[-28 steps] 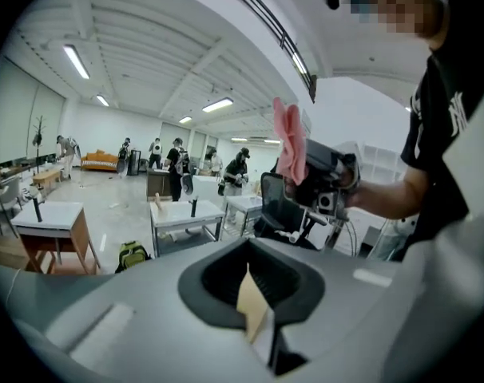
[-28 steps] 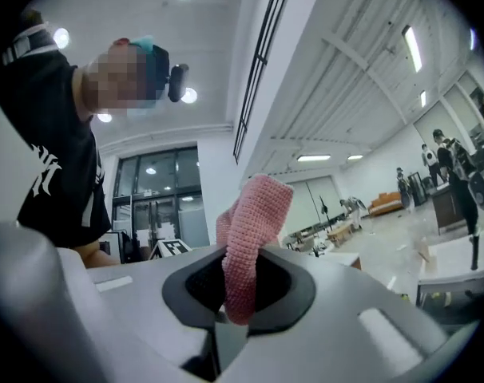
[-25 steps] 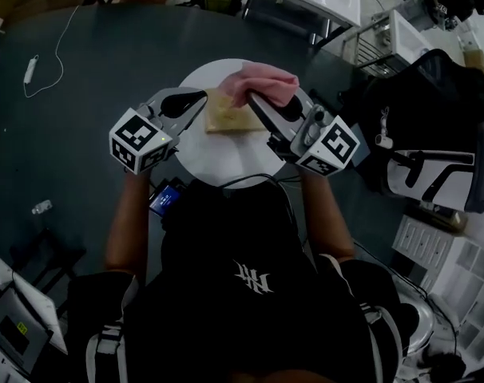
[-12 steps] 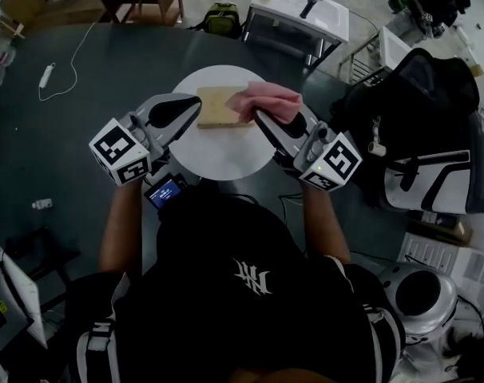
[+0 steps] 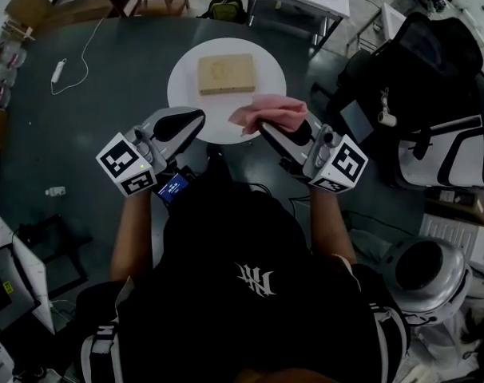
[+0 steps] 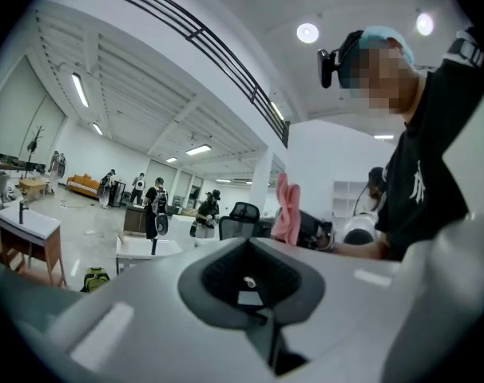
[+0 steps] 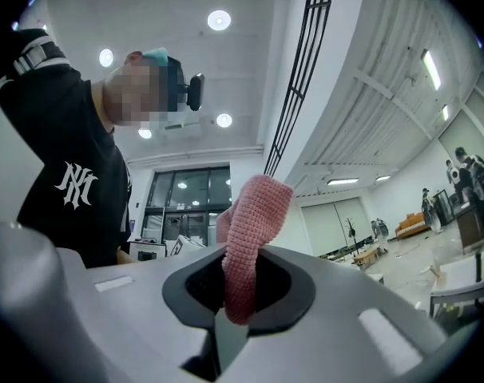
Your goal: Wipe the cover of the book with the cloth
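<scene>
Pink cloth [image 5: 270, 114] mid-frame in the head view, pinched by the right gripper [image 5: 263, 124], well off the book [image 5: 226, 73] at upper centre. Left gripper view: left gripper [image 6: 250, 254] clamped together, empty. Right gripper view: jaws tight on cloth. Wiping's either finished or unstarted, I'd guess.

Head view: I look steeply down from above the person onto the white table [image 5: 186, 106], mid-range | left gripper [image 6: 254, 298] view: hugging its jaws, facing level across the hall | right gripper [image 7: 234, 294] view: hugging its jaws, tilted ceilingward | shared by all three: pink cloth [image 5: 270, 114]
</scene>
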